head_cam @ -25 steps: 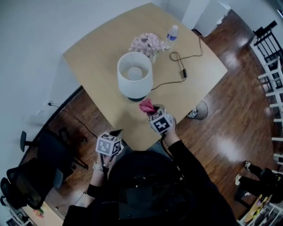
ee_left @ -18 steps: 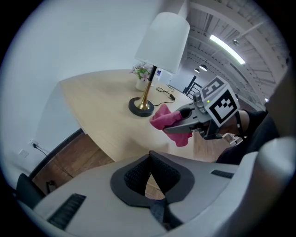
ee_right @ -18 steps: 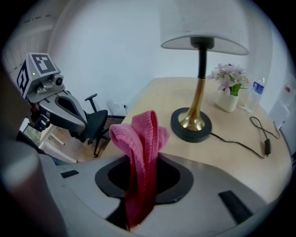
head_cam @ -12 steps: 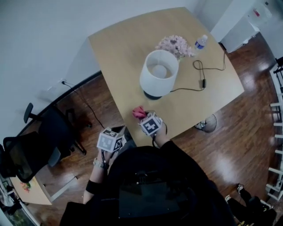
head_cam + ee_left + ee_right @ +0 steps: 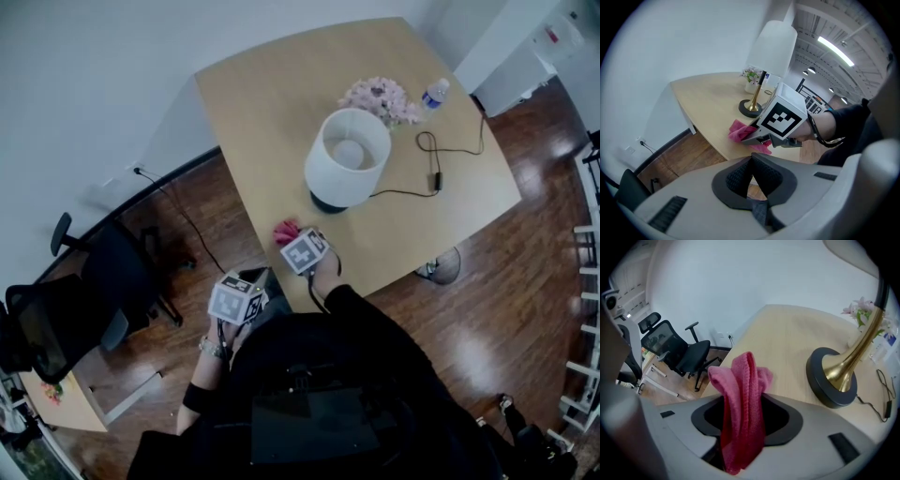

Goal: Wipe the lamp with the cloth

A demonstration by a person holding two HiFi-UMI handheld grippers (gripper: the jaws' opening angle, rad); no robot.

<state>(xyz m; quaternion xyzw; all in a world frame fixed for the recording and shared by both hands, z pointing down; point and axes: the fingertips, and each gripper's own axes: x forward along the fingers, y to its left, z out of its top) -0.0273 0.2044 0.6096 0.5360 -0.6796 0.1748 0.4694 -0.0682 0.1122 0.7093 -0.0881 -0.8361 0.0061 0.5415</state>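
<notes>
Right gripper (image 5: pixel 293 240): brought down from beside the lamp (image 5: pixel 347 159) to the near edge of the table (image 5: pixel 272 112); jaws just opened wider, pink cloth (image 5: pixel 740 399) left loose between them, seemingly no longer pinched | Left gripper (image 5: pixel 751 161): kept closed, empty, off the near edge | Task: cloth judged released; wiping likely done.

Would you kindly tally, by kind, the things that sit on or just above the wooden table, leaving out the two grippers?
lamp with its cord: 1
pink cloth: 1
bunch of flowers: 1
water bottle: 1
Total: 4
</notes>
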